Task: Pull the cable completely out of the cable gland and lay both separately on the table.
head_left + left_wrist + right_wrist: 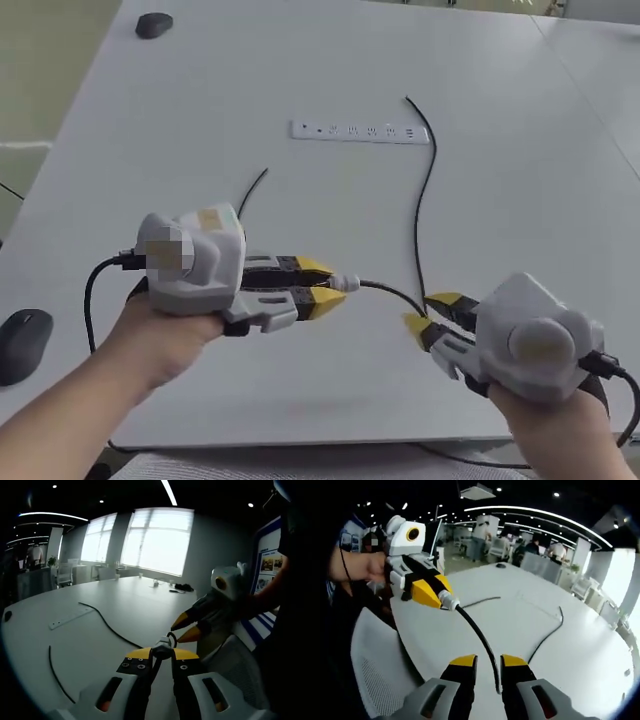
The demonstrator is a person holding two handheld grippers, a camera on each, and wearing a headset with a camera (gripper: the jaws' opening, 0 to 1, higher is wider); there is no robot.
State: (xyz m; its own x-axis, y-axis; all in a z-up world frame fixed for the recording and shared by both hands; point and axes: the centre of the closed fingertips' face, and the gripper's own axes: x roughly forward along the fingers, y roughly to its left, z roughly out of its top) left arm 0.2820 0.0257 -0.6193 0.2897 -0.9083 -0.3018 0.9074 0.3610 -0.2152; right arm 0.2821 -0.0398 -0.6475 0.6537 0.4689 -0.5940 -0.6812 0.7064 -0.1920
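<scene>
Low in the left half of the head view, the left gripper (320, 283) points toward the right of the frame. Its yellow-tipped jaws are closed tight on the cable gland (345, 284), whose pale nose sticks out just past the tips. In the left gripper view the gland sits pinched between the two jaw tips at the lower middle of the picture.

The black cable (420, 200) comes out of the gland's nose and runs right and slightly downward to the right gripper (428, 311) in the lower right of the head view. The cable passes between that gripper's jaws. In the right gripper view the gap between its two yellow tips looks wider than the cable, so the jaws seem parted around it rather than pinching it, though contact with one inner face is hard to rule out from here. Beyond the right gripper the cable climbs up the frame across the white table (520, 180) to end near the right end of a white power strip (360, 132) in the upper middle.

Both grippers are held above the near edge of the table, close together but apart – only the cable links them.

A short black wire (252, 192) lies left of centre. One dark mouse (153, 24) sits at the upper left and another (22, 345) at the left edge.
</scene>
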